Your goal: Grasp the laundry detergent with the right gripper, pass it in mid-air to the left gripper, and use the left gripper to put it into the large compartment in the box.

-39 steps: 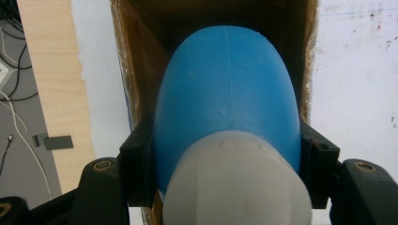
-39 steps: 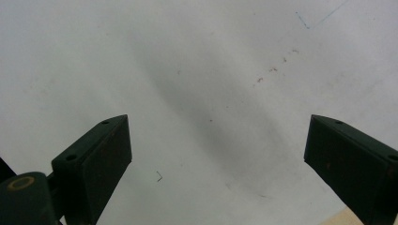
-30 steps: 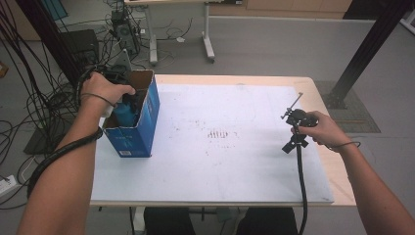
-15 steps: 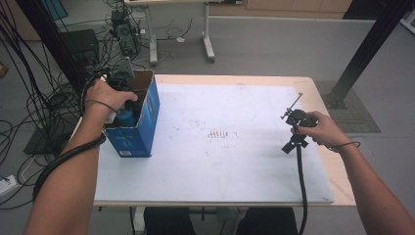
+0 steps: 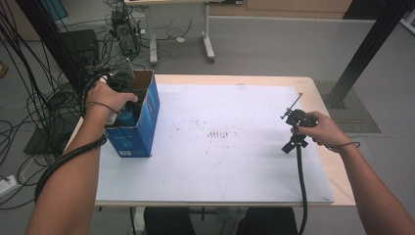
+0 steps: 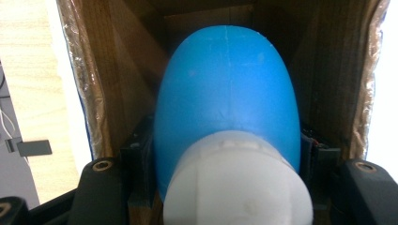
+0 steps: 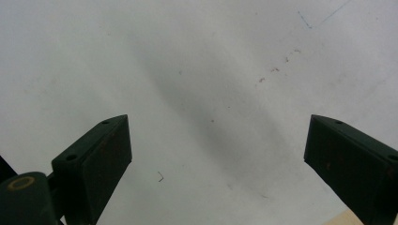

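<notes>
L gripper [image 6: 225, 197] was clamped on blue bottle w/ white cap [image 6: 227, 108] inside open blue carton [image 5: 142, 122], likely mid-transfer. R gripper [image 7: 216, 154] stood wide, empty, idle over white mat [image 5: 244, 161].

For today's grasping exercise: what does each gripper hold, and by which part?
The left gripper clamps a blue plastic bottle with a white cap by its sides, inside the blue cardboard box. The right gripper is open, holding nothing.
</notes>
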Tool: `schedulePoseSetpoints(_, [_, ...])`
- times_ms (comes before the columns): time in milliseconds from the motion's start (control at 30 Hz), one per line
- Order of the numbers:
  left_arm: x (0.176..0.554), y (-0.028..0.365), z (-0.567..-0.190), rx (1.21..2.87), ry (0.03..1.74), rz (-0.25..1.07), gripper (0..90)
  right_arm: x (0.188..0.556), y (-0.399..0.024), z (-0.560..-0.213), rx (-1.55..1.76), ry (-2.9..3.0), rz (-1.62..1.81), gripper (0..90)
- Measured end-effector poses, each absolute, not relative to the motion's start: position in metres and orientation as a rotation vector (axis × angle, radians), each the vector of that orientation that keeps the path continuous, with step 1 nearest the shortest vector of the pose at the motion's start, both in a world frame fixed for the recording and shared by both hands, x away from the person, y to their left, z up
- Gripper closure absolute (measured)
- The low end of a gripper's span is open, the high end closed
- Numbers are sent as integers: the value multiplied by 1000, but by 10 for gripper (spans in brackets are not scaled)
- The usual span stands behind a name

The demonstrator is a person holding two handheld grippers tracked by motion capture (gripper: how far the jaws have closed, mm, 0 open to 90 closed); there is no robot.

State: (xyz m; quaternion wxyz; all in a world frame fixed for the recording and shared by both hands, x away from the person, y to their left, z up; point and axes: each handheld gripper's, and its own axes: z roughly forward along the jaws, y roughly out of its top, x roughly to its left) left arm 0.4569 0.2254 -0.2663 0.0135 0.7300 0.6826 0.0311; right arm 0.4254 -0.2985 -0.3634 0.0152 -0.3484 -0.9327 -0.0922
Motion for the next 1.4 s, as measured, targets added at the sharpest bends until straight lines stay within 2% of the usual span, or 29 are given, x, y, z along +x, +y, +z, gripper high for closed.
schedulePoseSetpoints(1400, [455, 226, -267, 2255, 2134, 97, 376, 426, -300, -363, -1087, -2908, -279, 78])
